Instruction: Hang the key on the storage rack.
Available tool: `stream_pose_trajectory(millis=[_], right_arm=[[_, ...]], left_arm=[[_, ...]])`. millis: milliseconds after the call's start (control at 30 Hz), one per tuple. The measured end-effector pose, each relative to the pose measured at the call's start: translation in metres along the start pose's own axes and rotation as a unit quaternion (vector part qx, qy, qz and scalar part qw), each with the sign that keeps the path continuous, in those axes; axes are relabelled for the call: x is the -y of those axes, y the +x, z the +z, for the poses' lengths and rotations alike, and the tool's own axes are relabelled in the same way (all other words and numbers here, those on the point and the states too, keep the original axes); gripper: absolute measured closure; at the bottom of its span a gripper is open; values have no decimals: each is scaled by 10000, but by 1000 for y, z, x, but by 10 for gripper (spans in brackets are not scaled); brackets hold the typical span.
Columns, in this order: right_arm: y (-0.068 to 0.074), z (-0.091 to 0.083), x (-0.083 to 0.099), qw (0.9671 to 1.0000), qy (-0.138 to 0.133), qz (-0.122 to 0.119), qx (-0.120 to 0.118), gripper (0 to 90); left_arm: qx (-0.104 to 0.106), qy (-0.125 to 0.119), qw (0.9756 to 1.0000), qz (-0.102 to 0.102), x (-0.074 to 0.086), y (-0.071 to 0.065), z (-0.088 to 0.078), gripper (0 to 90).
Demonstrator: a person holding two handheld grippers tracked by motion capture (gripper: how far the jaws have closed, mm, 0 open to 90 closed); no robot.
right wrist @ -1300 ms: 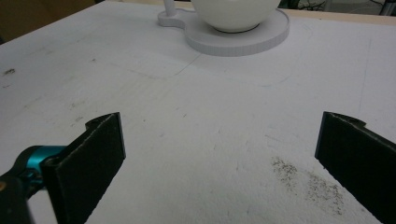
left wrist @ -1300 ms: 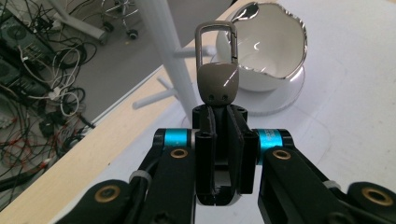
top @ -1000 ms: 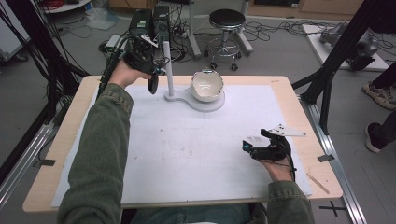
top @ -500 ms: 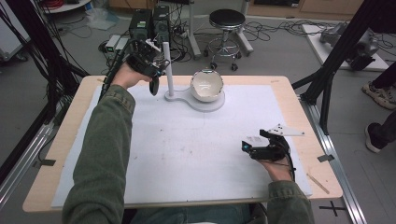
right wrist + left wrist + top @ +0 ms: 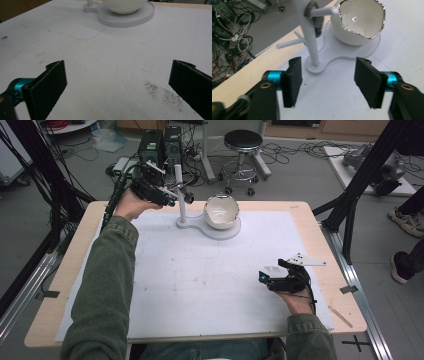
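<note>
The table (image 5: pixel 65 265) carries a white mat (image 5: pixel 200 280) over most of its top, with bare wood showing at the left and right edges. A patch of dark specks lies on the mat in the right gripper view, between the jaws and nearer the right-hand one.

At the far middle of the mat stands a white stand (image 5: pixel 181 195): an upright post with short side pegs, rising from a flat base (image 5: pixel 227 231) that widens into a round disc. A white bowl (image 5: pixel 220 212) with a wavy silver-edged rim sits on that disc, tipped so its opening faces the person.

A dark ring-shaped object (image 5: pixel 312 11) hangs on the stand's upper peg, close against the post; its exact kind cannot be told.

The left gripper (image 5: pixel 176 200) is held above the far left part of the table, just beside the post and pointing toward it. Its jaws have just been opening; they stand apart with nothing between the pads, clear of the ring.

The right gripper (image 5: pixel 265 275) rests low over the near right part of the mat, well apart from the stand, jaws wide apart and holding nothing.
</note>
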State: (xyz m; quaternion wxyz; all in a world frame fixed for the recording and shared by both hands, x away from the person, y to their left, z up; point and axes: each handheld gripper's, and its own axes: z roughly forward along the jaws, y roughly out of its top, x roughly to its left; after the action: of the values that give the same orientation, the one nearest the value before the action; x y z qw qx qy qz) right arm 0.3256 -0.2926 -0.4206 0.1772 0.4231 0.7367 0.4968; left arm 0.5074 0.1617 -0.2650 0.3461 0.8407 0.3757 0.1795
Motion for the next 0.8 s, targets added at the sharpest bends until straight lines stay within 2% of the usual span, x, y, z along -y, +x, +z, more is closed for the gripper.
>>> stream_pose_trajectory(millis=[167, 333, 433, 533, 700, 800], right_arm=[[0, 0, 0, 10000, 4, 5, -1, 6], [1, 0, -1, 10000, -14, -23, 2, 6], [2, 0, -1, 10000, -11, -29, -2, 6], [2, 1, -1, 10000, -3, -19, 1, 6], [2, 1, -1, 10000, -6, -23, 15, 5], [2, 2, -1, 10000, 15, -22, 6, 6]], left_arm=[[192, -78, 9997, -148, 13, 4, -4, 256], [127, -64, 9994, -307, 28, 8, -7, 98], [326, -130, 9986, -401, 35, 9, -10, 20], [564, -233, 9976, -320, 42, 7, -14, 17], [558, -396, 9975, -160, 54, -5, -17, 17], [466, -447, 9979, -70, 60, -11, -20, 17]])
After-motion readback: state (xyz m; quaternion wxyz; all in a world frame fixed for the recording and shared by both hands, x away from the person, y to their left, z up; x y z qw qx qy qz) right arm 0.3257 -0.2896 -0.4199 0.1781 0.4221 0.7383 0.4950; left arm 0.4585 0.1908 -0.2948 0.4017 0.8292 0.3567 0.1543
